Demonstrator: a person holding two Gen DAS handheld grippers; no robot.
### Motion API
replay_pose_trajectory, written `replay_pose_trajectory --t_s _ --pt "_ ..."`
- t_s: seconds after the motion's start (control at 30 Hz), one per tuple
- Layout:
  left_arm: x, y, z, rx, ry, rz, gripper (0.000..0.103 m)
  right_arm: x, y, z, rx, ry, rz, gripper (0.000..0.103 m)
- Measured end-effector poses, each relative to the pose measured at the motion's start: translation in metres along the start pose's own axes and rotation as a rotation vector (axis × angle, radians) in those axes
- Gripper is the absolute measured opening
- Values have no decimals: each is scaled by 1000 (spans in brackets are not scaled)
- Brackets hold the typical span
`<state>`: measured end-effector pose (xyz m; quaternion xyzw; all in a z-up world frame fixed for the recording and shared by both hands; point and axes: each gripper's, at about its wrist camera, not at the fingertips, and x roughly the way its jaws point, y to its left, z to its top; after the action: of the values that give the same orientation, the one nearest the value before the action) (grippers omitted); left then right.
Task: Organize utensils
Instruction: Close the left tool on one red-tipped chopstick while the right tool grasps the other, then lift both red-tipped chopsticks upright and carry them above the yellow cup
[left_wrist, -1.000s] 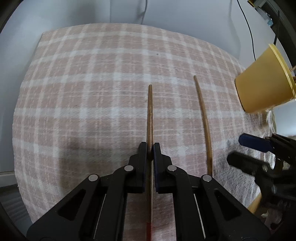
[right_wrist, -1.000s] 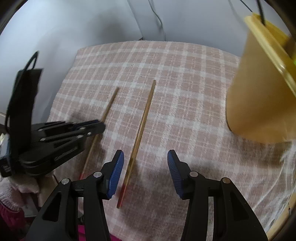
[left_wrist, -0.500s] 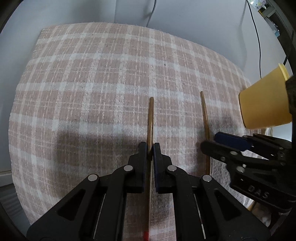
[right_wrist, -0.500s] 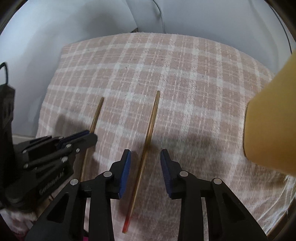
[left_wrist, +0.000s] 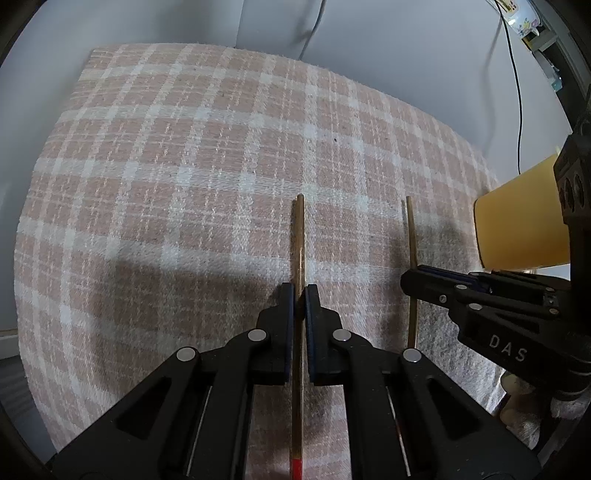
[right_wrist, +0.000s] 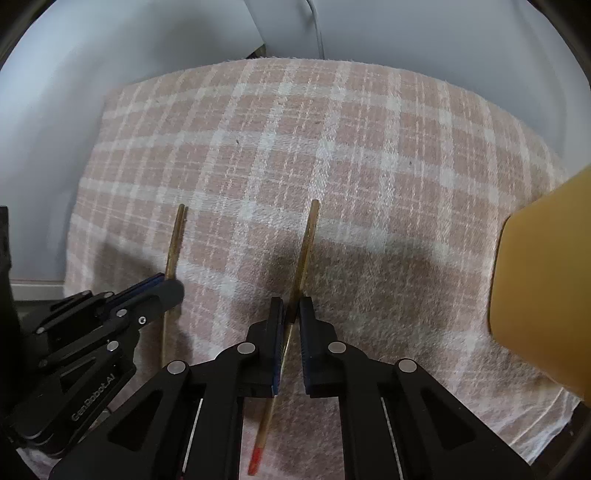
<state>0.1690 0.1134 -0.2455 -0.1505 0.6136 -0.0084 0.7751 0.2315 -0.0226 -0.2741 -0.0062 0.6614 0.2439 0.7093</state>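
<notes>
Two wooden chopsticks with red ends lie side by side on a pink plaid cloth (left_wrist: 184, 166). My left gripper (left_wrist: 299, 295) is shut on the left chopstick (left_wrist: 298, 236), near its middle. My right gripper (right_wrist: 291, 308) is shut on the right chopstick (right_wrist: 306, 236); it also shows in the left wrist view (left_wrist: 412, 236). The right gripper (left_wrist: 417, 280) appears at the right of the left wrist view, and the left gripper (right_wrist: 166, 288) at the left of the right wrist view, on the left chopstick (right_wrist: 175, 240). A yellow cup (right_wrist: 543, 288) stands at the right.
The cup also shows at the right edge of the left wrist view (left_wrist: 517, 229). A white wall (left_wrist: 332, 37) with hanging cables rises behind the cloth. The cloth's far edge (right_wrist: 295, 62) ends at the wall.
My right gripper has moved down over the right chopstick and shut on it. My left gripper stays shut on the left chopstick. Both views now sit closer to the cloth.
</notes>
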Motion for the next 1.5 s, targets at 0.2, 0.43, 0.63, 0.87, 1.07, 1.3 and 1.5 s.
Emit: replay_pose_trajectory --t_s 0.2,0.43,0.63,0.87,1.07,1.3,1.5 --pt "-29 0 -12 -9 -29 -6 4 -26 -17 -19 -12 -39 56 5" --pt "-65 -3 -19 7 -81 -16 4 -60 -13 -33 -44 -113 95 5" --pt "-94 -11 -26 30 -132 -24 4 -90 -19 -55 -73 -192 98 5" --pt "-123 -31 -41 66 -186 -24 4 -119 -33 -74 -71 -252 96 5" --pt "-134 -50 -50 80 -215 -30 4 -139 -43 -88 -73 -290 86 5" --pt "-143 -66 -46 108 -227 -38 4 -157 -45 -101 -67 -345 83 5" --pt "-156 -83 -42 143 -265 -54 4 -180 -51 -112 -61 -417 65 4"
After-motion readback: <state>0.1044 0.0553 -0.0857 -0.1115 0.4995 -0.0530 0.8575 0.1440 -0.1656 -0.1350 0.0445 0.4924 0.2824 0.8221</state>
